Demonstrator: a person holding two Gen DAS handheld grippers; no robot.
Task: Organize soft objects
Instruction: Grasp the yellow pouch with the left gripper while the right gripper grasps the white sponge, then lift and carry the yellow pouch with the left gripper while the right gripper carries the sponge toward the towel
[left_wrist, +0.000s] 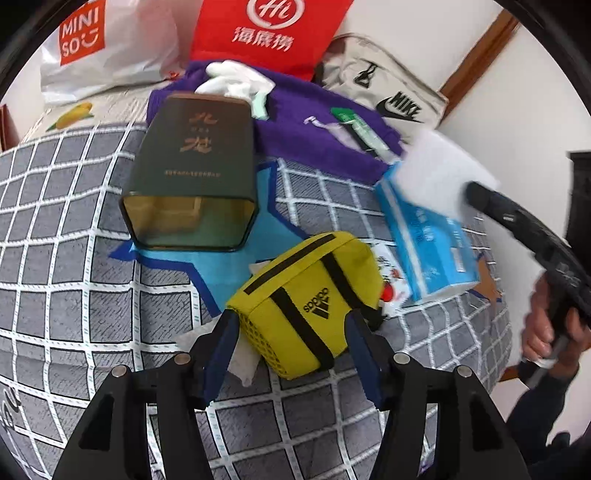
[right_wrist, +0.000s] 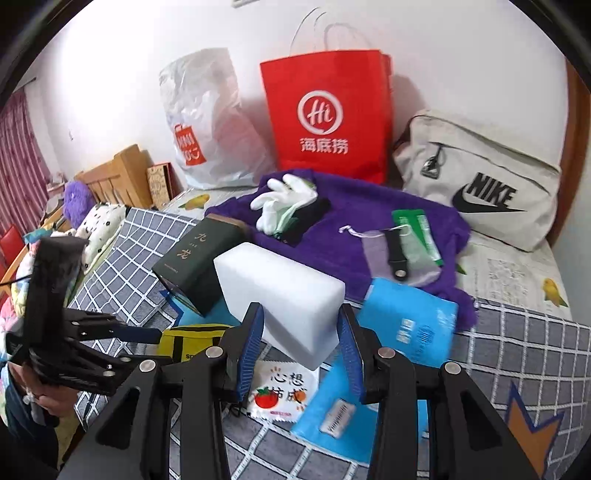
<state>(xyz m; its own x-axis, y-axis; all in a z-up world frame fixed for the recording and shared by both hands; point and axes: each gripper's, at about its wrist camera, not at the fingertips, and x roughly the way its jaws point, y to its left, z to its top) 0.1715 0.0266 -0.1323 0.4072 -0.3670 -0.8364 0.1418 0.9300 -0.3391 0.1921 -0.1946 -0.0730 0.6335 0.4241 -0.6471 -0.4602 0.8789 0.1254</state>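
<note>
My left gripper (left_wrist: 291, 328) is shut on a yellow Adidas pouch (left_wrist: 310, 295) just above the checked bedspread. My right gripper (right_wrist: 303, 332) is shut on a white foam block (right_wrist: 280, 291) and holds it above the bed; the block also shows in the left wrist view (left_wrist: 443, 166). A dark green open tin (left_wrist: 195, 173) lies on its side behind the pouch. A blue tissue pack (right_wrist: 410, 325) lies to the right. White gloves (right_wrist: 284, 203) rest on a purple fleece (right_wrist: 332, 236).
A red paper bag (right_wrist: 328, 114), a white Miniso bag (right_wrist: 207, 125) and a beige Nike bag (right_wrist: 480, 177) stand against the wall. A small pouch and a black strap (right_wrist: 397, 251) lie on the fleece. A wet-wipe packet (right_wrist: 284, 391) lies under the block.
</note>
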